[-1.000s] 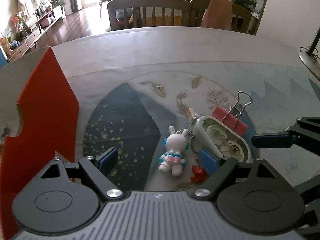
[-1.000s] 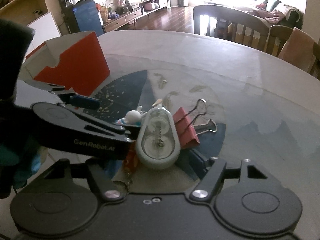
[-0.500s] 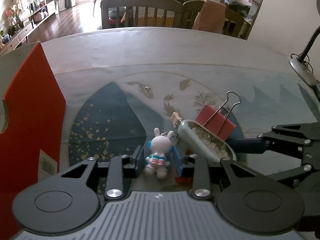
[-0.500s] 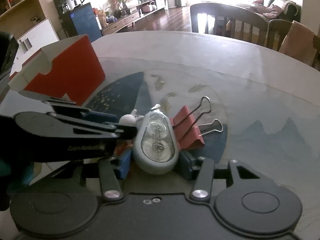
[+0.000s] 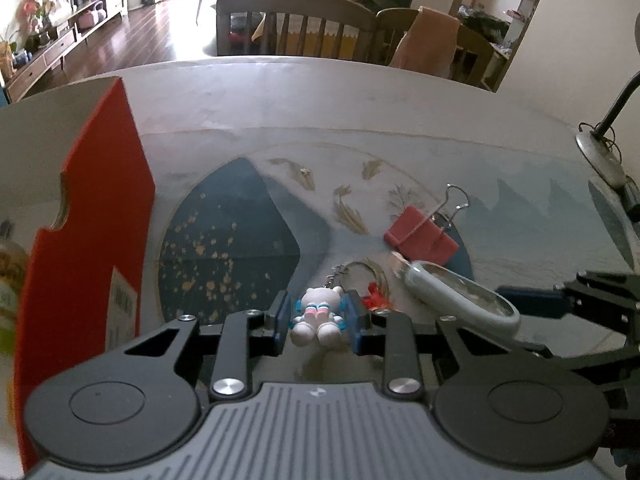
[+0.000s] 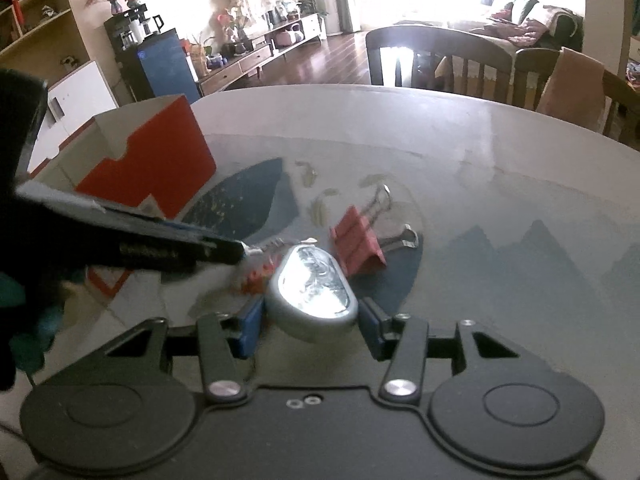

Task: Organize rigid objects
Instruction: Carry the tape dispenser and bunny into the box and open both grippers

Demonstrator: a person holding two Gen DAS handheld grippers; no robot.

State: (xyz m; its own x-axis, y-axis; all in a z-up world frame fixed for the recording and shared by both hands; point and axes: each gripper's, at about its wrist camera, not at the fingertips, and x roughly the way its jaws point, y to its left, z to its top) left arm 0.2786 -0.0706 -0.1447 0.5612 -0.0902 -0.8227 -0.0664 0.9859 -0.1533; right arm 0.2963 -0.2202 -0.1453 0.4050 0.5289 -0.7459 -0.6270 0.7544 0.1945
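Note:
My left gripper [image 5: 318, 318] is shut on a small white rabbit keychain figure [image 5: 318, 316], held between its blue pads with the chain and ring trailing ahead. My right gripper [image 6: 310, 322] is shut on a grey oval correction-tape dispenser [image 6: 312, 290], which also shows in the left wrist view [image 5: 460, 296]. A red binder clip [image 5: 420, 232] lies on the table just beyond both; it also shows in the right wrist view [image 6: 358, 246]. A small red item [image 5: 372, 298] lies by the key ring.
An open red-and-white cardboard box [image 5: 92, 224] stands at the left, also in the right wrist view [image 6: 148, 168]. The round table [image 5: 320, 100] has a painted mat. Chairs [image 5: 296, 28] stand at its far edge. A lamp base [image 5: 600, 156] sits at the right.
My left gripper closed on the rabbit figure and lifted it. My right gripper closed on the tape dispenser and drew it off the binder clip.

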